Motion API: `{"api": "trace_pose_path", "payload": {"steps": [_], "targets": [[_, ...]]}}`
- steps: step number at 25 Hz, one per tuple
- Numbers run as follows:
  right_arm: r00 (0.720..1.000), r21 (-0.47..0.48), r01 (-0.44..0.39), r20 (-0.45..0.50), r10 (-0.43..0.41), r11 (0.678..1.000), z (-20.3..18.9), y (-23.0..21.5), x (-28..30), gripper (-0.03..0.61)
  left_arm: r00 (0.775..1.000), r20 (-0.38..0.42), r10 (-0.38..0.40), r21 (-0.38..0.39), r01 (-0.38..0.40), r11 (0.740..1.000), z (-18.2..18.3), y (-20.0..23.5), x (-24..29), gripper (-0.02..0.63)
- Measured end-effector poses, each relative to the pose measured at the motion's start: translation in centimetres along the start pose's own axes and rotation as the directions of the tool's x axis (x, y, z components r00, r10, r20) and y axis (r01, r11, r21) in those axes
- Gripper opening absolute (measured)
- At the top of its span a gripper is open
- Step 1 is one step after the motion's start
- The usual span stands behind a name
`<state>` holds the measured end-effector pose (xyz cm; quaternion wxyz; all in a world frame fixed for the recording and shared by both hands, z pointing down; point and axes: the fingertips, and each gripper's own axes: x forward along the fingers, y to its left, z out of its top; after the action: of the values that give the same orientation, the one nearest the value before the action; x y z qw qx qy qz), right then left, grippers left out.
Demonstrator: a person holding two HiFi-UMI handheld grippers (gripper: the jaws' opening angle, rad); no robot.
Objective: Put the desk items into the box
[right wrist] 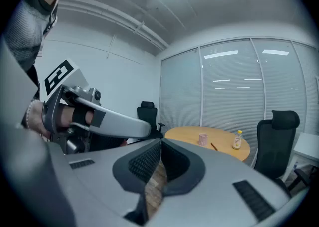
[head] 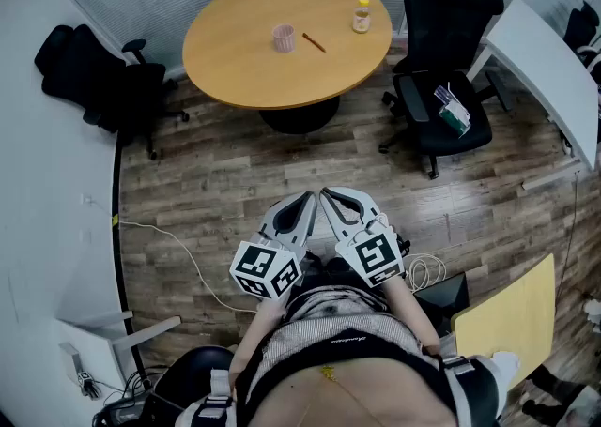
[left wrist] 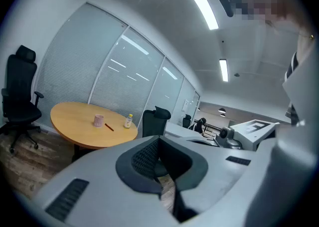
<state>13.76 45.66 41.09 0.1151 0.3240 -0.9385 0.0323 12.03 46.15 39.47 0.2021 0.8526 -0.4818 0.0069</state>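
Note:
A round wooden table [head: 282, 40] stands far ahead. On it are a pink cup [head: 284, 38], a brown pen [head: 314, 42] and a small yellow-capped bottle [head: 362, 15]. My left gripper [head: 307, 198] and right gripper [head: 329, 194] are held close to my body over the wooden floor, tips almost touching each other. Both are shut and hold nothing. The left gripper view shows its shut jaws, with the cup [left wrist: 98, 119], pen [left wrist: 109, 127] and bottle [left wrist: 128, 120] far off. The right gripper view shows the same cup [right wrist: 203, 139] and bottle [right wrist: 237, 140].
Black office chairs stand left [head: 103, 83] and right [head: 441, 50] of the table; the right one carries small items [head: 453, 111]. A white desk [head: 545, 68] runs along the right. A yellow flat panel [head: 507, 317] and a dark box-like thing [head: 441, 296] lie at lower right. A white cable [head: 178, 251] crosses the floor.

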Motion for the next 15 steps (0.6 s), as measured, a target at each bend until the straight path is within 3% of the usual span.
{"api": "trace_pose_path", "payload": {"steps": [15], "targets": [[1.0, 0.011, -0.024, 0.016, 0.024, 1.0, -1.3, -1.8, -0.9, 0.026, 0.999, -0.009, 0.035, -0.043, -0.035, 0.998, -1.6, -0.6, 1.1, 0.002]]}}
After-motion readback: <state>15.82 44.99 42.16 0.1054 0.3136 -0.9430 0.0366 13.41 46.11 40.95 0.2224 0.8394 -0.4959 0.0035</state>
